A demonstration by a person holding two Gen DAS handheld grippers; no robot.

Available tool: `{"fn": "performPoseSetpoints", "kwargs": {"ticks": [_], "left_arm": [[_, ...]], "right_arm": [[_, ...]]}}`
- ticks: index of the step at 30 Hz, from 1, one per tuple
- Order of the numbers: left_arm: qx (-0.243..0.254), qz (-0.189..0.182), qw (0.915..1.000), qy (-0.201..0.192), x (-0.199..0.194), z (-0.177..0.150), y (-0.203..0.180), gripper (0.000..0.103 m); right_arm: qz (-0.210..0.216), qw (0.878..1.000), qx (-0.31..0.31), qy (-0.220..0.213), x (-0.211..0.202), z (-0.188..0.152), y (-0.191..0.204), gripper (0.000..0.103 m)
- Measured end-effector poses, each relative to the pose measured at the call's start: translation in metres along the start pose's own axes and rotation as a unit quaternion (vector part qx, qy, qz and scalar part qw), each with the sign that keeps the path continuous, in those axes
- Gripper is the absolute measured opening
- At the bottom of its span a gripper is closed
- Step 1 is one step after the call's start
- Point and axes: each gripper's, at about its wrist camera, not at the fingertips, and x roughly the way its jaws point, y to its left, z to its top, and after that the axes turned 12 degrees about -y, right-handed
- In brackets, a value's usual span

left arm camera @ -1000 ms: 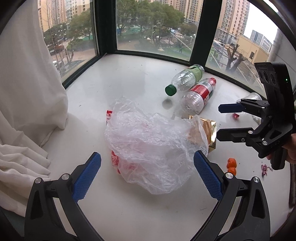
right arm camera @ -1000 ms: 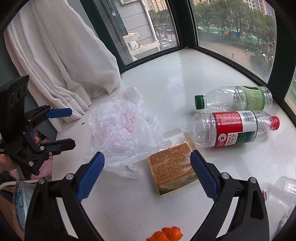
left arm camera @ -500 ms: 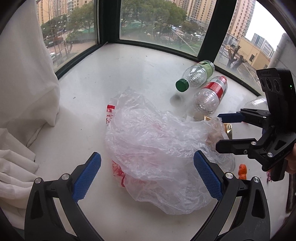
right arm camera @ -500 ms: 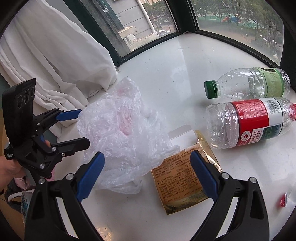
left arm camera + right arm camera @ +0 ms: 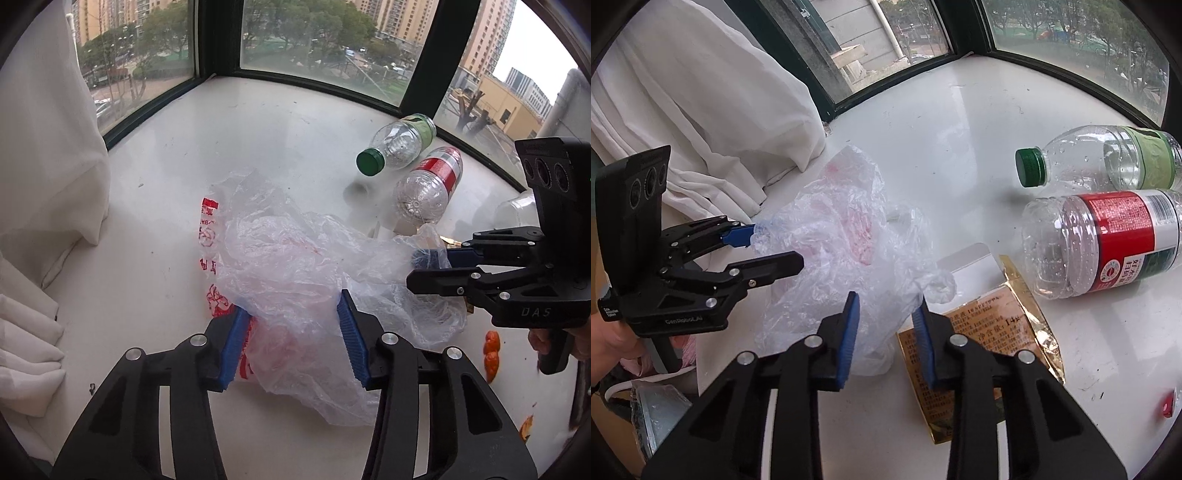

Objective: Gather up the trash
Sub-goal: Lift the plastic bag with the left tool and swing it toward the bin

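- Crumpled clear plastic bag with red print (image 5: 295,266) is seen lying on the white surface (image 5: 258,140), near the white curtain (image 5: 44,177).
- Left gripper (image 5: 291,339): jaws partly closed around the bag's near edge, film bunched between the blue pads (image 5: 351,343); a firm pinch cannot be confirmed.
- Right gripper (image 5: 886,325): jaws narrowed on the bag's other side, film between them; contact of both pads cannot be told.
- Risk: thin slick film may be pulled out of one grip if the grippers are separated unevenly, so the mouth would not open.
- Risk: film may be torn if tugged hard while bunched.
- Risk: gold foil packet (image 5: 982,339), just beside the right gripper, may be dragged along.
- Still loose: green-capped clear bottle (image 5: 1108,158), red-labelled clear bottle (image 5: 1108,240), orange scraps (image 5: 491,350).
- Bag looks empty, wrinkled, translucent.
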Motion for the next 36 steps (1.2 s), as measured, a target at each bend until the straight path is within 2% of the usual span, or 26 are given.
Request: {"fn": "performPoseSetpoints", "kwargs": {"ticks": [1, 3, 6, 9, 25, 36], "left_arm": [[0.0, -0.002, 1.0, 0.0, -0.001, 0.0, 0.0, 0.035], [0.005, -0.003, 1.0, -0.002, -0.004, 0.001, -0.002, 0.021], [0.01, -0.004, 0.9999, -0.006, -0.006, 0.004, -0.007, 0.01], [0.011, -0.005, 0.9999, -0.012, -0.013, 0.007, -0.011, 0.006], [0.006, -0.002, 0.9984, -0.055, -0.091, 0.029, -0.04, 0.006], [0.016, 0.001, 0.9974, -0.07, -0.149, 0.023, -0.071, 0.006]], "right_arm": [[0.001, 1.0, 0.0, -0.001, 0.0, 0.001, 0.001, 0.018], [0.001, 1.0, -0.001, -0.007, -0.002, 0.002, 0.003, 0.013], [0.002, 1.0, -0.005, -0.013, -0.006, 0.003, 0.008, 0.008], [0.001, 1.0, -0.013, -0.019, -0.013, 0.005, 0.014, 0.007], [-0.006, 0.998, -0.034, -0.046, -0.076, 0.003, 0.05, 0.007], [-0.019, 0.997, -0.055, -0.059, -0.131, -0.004, 0.08, 0.007]]}}
